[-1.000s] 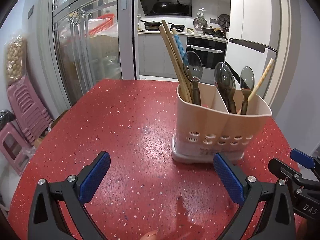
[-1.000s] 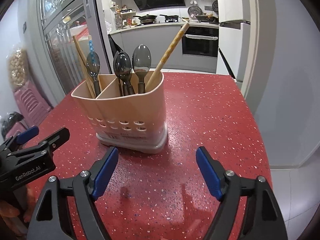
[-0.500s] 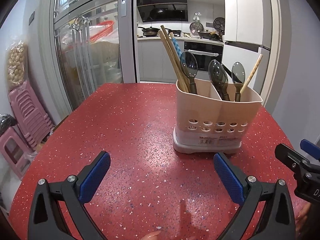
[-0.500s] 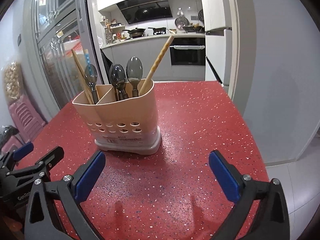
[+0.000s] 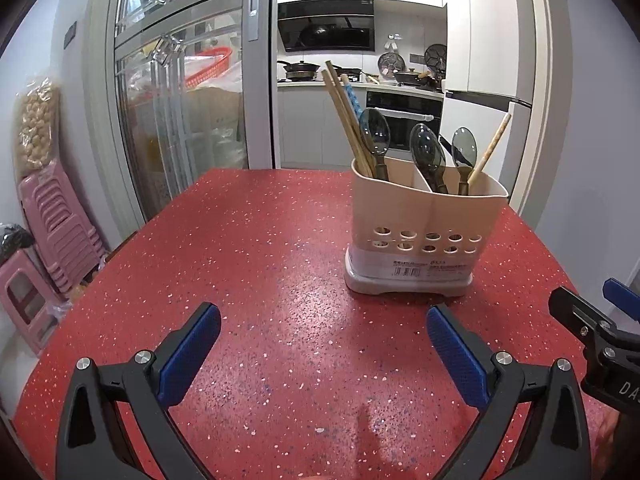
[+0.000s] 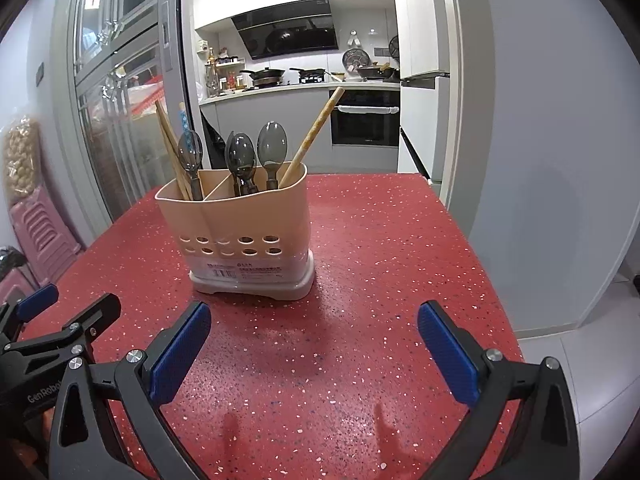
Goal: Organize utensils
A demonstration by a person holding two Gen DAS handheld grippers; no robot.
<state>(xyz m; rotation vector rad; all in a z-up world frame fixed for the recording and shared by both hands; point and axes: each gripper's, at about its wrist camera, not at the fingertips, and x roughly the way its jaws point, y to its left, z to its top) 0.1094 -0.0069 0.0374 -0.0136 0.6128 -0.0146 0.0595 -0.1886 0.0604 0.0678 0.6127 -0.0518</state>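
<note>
A beige two-compartment utensil holder (image 5: 420,236) stands on the red speckled table (image 5: 248,264); it also shows in the right wrist view (image 6: 244,236). Its left compartment holds wooden chopsticks (image 5: 346,120) and one dark spoon (image 5: 375,136). Its right compartment holds two dark spoons (image 5: 428,152) and one chopstick (image 5: 490,152). My left gripper (image 5: 322,344) is open and empty, low over the table, left of and nearer than the holder. My right gripper (image 6: 314,344) is open and empty, in front of the holder.
Pink plastic stools (image 5: 52,232) are stacked by the wall to the left. A glass sliding door (image 5: 180,120) and a kitchen lie beyond the table's far edge. The table's right edge (image 6: 492,280) drops to a tiled floor.
Both grippers have pulled back and away from the holder, which now looks smaller and farther off. The right gripper has opened wider. The holder and utensils have not moved.
</note>
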